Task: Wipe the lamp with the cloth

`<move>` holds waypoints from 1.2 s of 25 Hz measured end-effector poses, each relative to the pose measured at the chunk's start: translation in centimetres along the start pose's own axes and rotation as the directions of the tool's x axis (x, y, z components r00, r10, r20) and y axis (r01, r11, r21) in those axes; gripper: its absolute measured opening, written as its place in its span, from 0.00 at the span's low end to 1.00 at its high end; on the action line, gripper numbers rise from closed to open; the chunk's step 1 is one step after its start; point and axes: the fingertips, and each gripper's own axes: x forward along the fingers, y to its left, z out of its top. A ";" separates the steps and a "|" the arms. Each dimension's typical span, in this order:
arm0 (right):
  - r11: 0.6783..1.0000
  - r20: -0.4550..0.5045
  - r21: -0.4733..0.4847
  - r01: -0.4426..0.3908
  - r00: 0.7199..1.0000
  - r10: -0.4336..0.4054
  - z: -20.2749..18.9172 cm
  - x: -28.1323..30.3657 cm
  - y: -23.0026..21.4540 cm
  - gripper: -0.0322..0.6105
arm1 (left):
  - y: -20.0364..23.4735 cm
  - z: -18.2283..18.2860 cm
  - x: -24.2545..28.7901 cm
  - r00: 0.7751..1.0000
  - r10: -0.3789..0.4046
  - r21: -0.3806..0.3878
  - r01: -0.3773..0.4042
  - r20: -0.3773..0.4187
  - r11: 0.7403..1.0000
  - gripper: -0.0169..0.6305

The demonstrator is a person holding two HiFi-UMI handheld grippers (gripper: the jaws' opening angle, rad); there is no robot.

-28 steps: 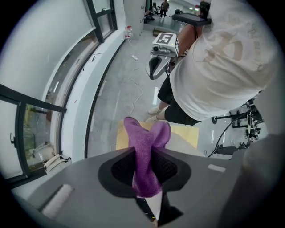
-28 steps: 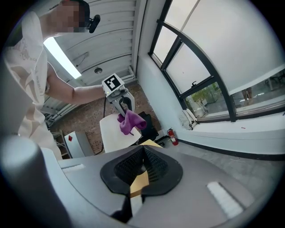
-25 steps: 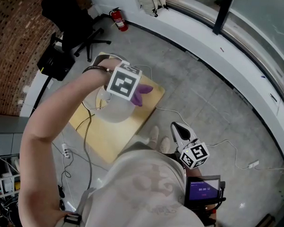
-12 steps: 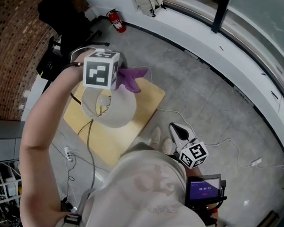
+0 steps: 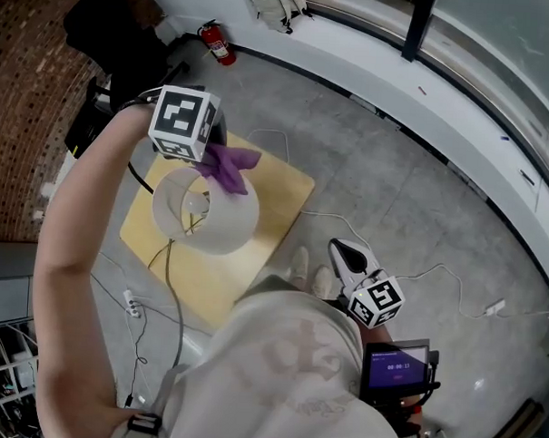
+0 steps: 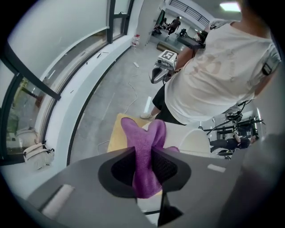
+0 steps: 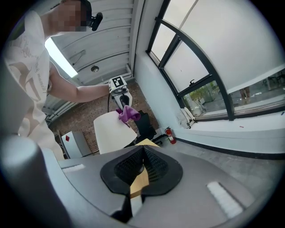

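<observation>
Left gripper [image 6: 143, 167] jaws clench a purple cloth [image 5: 228, 167] on the white lampshade [image 5: 206, 221] rim at one o'clock (head view). Right gripper [image 7: 143, 156], at five o'clock, has its jaws pressed together, empty.

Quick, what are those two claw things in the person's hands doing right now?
Left gripper: closed on the purple fuzzy cloth.
Right gripper: closed, nothing between its jaws.

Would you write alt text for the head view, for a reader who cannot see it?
From above, the left gripper holds a purple cloth at the rim of a white lampshade; the right gripper hangs idle at lower right.
</observation>
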 end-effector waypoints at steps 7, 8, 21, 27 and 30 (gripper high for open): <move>0.999 -0.012 0.012 0.041 0.999 -0.041 0.1 -0.2 -1.0 0.07 | 2.3 -0.6 5.1 0.997 -0.070 0.026 0.071 -0.020 0.997 0.16; 0.999 -0.018 0.013 0.046 0.999 -0.045 0.0 -0.2 -1.1 0.07 | 2.6 -0.8 5.8 0.997 -0.074 0.024 0.075 -0.017 0.997 0.16; 0.998 -0.072 -0.012 0.058 0.996 -0.058 -0.4 0.8 -0.8 0.07 | 5.4 -4.7 3.4 0.967 0.089 -0.096 -0.067 0.237 0.993 0.16; 0.999 -0.102 -0.035 0.015 0.995 -0.018 0.3 2.4 0.6 0.07 | -0.6 -6.1 -4.8 0.916 0.095 -0.102 -0.060 0.391 0.993 0.16; 0.999 -0.119 -0.042 -0.003 0.993 -0.002 -0.2 3.1 1.0 0.07 | -1.6 -7.8 -3.5 0.914 0.094 -0.137 -0.043 0.394 0.990 0.16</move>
